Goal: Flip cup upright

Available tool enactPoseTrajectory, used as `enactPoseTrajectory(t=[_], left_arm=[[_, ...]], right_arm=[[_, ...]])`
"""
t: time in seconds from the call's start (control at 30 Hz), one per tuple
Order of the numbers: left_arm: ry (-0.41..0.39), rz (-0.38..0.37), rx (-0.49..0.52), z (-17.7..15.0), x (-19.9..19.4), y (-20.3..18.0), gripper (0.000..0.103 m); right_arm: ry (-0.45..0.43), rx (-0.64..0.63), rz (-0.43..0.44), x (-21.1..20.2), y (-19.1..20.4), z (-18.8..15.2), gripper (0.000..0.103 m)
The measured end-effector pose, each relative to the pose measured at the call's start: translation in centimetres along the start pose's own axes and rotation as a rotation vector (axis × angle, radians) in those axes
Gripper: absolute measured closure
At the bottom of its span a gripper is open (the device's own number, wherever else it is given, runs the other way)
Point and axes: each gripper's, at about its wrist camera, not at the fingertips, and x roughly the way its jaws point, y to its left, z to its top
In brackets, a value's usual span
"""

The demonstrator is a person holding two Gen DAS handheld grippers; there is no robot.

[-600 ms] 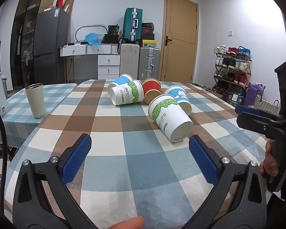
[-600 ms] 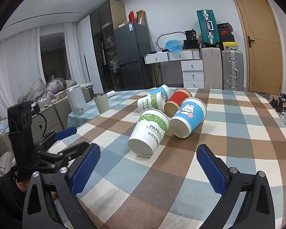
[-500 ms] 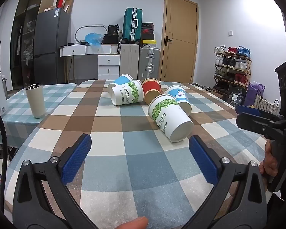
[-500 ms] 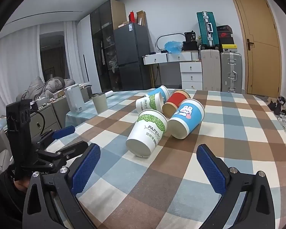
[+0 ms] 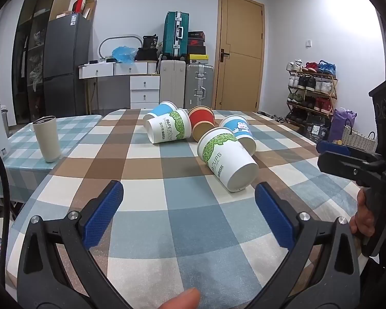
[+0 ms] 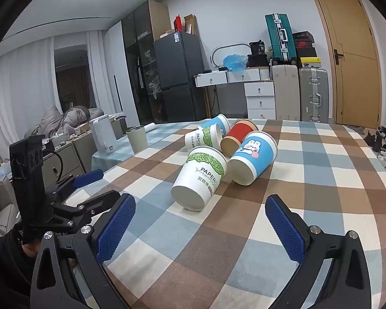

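Several paper cups lie on their sides on the checked tablecloth (image 5: 146, 221). The nearest is a white cup with green leaves (image 5: 226, 158), base toward me; it also shows in the right wrist view (image 6: 202, 177). Behind it lie a blue rabbit cup (image 5: 240, 131) (image 6: 254, 157), a red cup (image 5: 202, 122) (image 6: 238, 136), a second white and green cup (image 5: 168, 130) (image 6: 203, 137) and a blue cup (image 5: 158, 110) (image 6: 218, 122). My left gripper (image 5: 189, 216) is open and empty, short of the nearest cup. My right gripper (image 6: 199, 229) is open and empty, just in front of that cup.
A beige tumbler (image 5: 46, 139) stands upright on a lower table at the left, next to a white kettle (image 6: 103, 135). Each gripper shows in the other's view, the right one (image 5: 352, 162) at the right edge, the left one (image 6: 72, 198) at the left.
My right gripper has moved forward toward the nearest white and green cup, which looks larger and closer. The left gripper has barely moved.
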Motion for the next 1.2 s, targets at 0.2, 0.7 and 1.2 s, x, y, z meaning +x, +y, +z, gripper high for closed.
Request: enactPoseTrajectory(t=[0.2,0.7,1.2], left_arm=[[0.000,0.000,0.002,-0.06,-0.04,0.01,0.001],[-0.001,-0.001,0.005,-0.06,-0.05,-0.02,0.001],[-0.001,0.000,0.006,-0.06,-0.06,-0.04,0.001]], right_arm=[[0.000,-0.002,0.008,-0.11,0.11,-0.08,0.000],[0.003,-0.001,0.017,0.04,0.11,-0.18,0.000],[0.002,-0.001,0.018,0.02,0.10,-0.19,0.000]])
